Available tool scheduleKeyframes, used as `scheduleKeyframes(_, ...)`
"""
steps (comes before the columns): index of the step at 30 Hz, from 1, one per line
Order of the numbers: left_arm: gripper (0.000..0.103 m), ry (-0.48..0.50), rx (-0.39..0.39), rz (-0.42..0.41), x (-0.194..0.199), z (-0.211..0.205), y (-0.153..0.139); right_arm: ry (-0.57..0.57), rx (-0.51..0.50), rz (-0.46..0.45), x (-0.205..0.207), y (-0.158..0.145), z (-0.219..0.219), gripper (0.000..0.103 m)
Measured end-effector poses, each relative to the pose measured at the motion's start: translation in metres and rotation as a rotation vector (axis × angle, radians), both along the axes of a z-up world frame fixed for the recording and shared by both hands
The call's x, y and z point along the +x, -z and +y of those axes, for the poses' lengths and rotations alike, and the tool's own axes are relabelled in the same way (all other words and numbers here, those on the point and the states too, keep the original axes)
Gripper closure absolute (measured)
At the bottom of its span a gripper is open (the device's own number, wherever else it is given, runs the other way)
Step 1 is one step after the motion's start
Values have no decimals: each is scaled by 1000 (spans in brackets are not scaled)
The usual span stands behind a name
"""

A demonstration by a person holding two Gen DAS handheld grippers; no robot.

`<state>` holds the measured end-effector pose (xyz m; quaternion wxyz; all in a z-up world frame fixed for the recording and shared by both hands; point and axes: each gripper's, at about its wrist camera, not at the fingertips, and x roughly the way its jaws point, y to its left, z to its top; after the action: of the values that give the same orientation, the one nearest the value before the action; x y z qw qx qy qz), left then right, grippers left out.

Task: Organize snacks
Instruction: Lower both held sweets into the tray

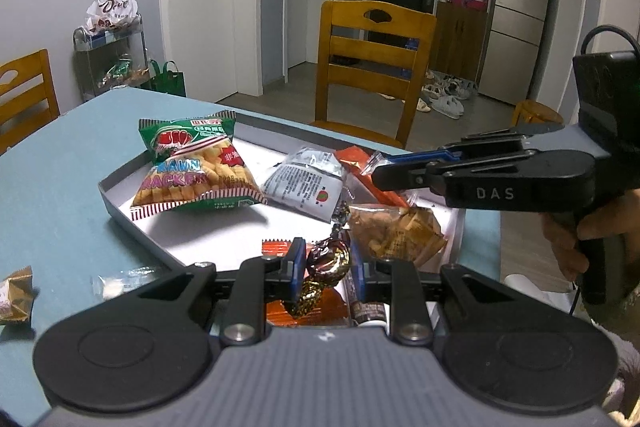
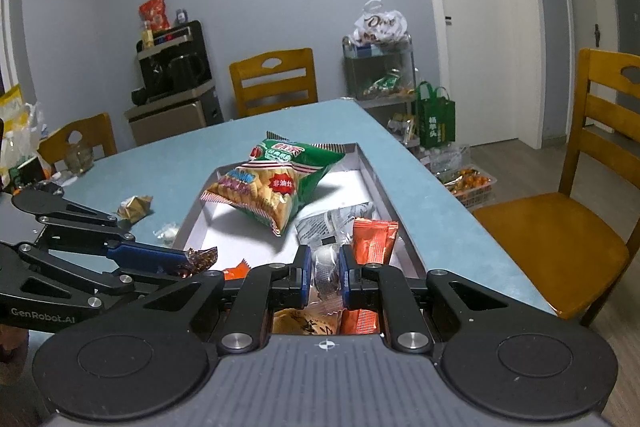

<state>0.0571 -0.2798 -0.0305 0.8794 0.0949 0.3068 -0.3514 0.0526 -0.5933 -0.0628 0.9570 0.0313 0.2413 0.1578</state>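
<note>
**Two grippers, each clamped on a small sweet**

Two snacks are gripped above the tray [image 1: 120, 203], low in both frames. The left gripper [image 1: 328, 271] pinches a gold-and-brown candy [image 1: 326, 267], long axis upright, lower twist hidden. The right gripper [image 2: 325, 273] clamps a clear-wrapped sweet [image 2: 326, 267]; its contents are hard to read. Mid-frame, the prawn cracker bag [image 1: 192, 167] lies tilted on the tray's far end.

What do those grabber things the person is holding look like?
Each hand-held gripper is black with linked bars, silver screws, round side discs, a ribbed grey body and blue finger pads. The right hand-held gripper says DAS in white, has a pistol handle and a black cable. The left hand-held gripper says GenRobot.AI.
</note>
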Motion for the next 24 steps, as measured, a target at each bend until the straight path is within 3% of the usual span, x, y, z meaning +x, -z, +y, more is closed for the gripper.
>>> scheduleKeyframes(24,82,9,13,13,3,-8,10,42,27,2,9,5,-6,86)
